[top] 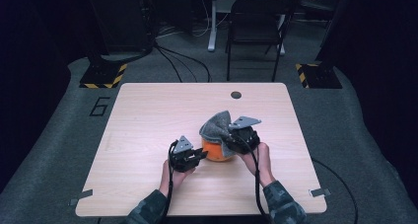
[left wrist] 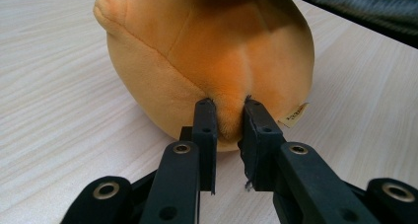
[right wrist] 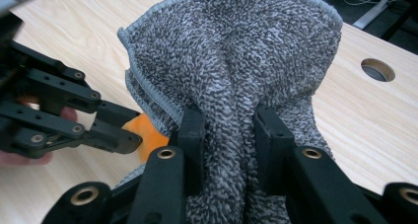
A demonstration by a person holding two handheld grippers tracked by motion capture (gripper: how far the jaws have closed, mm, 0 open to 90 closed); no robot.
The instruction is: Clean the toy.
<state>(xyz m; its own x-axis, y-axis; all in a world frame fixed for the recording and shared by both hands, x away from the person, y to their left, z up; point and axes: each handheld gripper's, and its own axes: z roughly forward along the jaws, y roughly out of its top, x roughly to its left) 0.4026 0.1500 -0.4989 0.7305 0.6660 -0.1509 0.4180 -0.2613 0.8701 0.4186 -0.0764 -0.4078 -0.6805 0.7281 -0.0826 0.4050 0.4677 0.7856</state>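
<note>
Your left gripper (left wrist: 227, 104) pinches a fold of the orange plush toy (left wrist: 212, 56), which sits on the counter (top: 148, 115); your right gripper (right wrist: 227, 116) clamps the grey towel (right wrist: 236, 51) bunched up over the toy's top

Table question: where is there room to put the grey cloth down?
The table is bare along its far edge by the round hole, over its whole left half, and right of the right gripper. It is crowded mid-table, where the left gripper pinches the orange plush toy and the grey cloth hangs over it.
</note>
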